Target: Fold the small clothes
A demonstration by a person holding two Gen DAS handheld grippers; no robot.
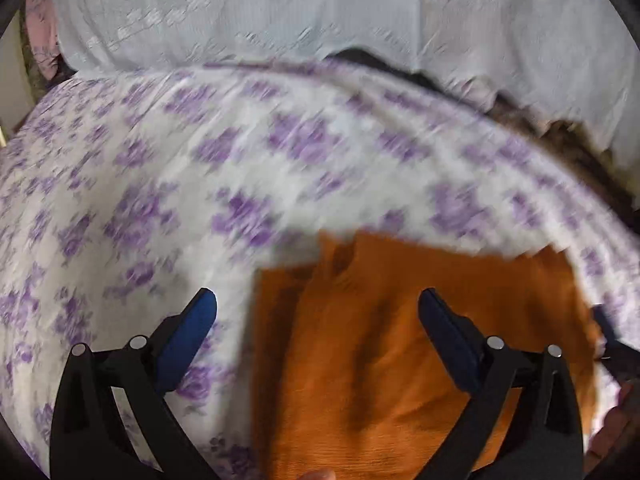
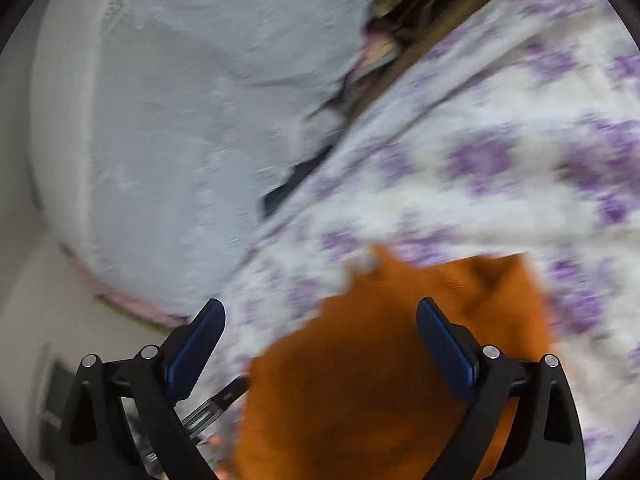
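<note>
Orange garment (image 1: 380, 360) is lying on a floral bedsheet (image 1: 200, 168) (blurred) as left gripper (image 1: 318, 304) and right gripper (image 2: 320, 316) are hovering wide open, seemingly readying a fold.

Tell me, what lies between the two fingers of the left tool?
In the left wrist view, the orange cloth fills most of the gap between the open left tool fingers, with floral bedsheet at its left edge.

The small garment (image 1: 384, 360) lay on the bedsheet (image 1: 200, 184), near and to the right in the left wrist view. Beyond the sheet's far edge lay a pillow (image 1: 280, 12). In the right wrist view the pillow (image 2: 168, 140) lay left of the garment (image 2: 380, 380).
</note>
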